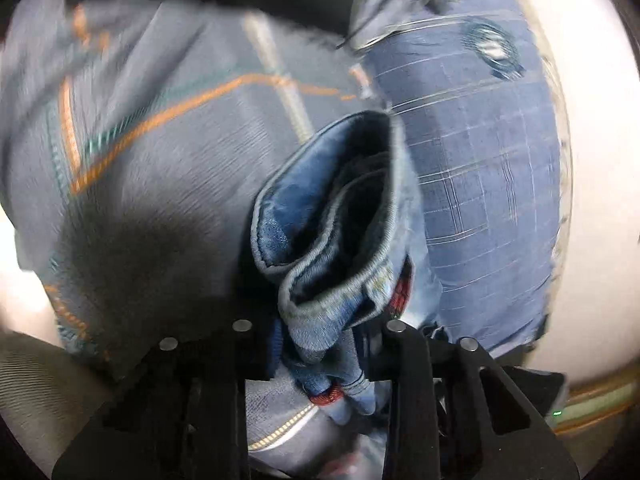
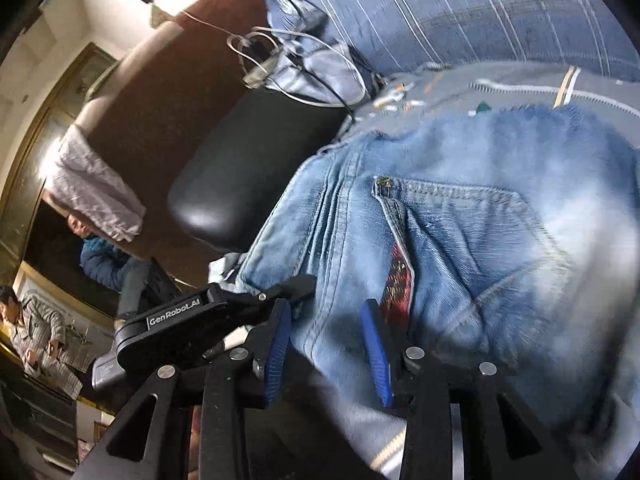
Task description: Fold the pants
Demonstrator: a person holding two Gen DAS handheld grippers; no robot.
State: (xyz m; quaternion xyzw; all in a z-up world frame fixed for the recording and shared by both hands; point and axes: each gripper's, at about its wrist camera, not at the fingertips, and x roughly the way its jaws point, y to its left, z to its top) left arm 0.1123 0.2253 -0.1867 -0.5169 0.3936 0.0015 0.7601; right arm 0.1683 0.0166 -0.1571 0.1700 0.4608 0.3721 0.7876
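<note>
The pants are light blue jeans with a red plaid lining, lying on a grey bedspread. In the right wrist view a back pocket faces up. My right gripper is open, its blue pads straddling the jeans' edge without pinching it. The left gripper's black body shows at the jeans' left edge. In the left wrist view my left gripper is shut on a bunched fold of the jeans, lifted above the bedspread.
A blue checked pillow lies beyond the jeans, with cables on its corner. A black padded headboard and brown frame stand left. A white cloth hangs there. Two people are far left.
</note>
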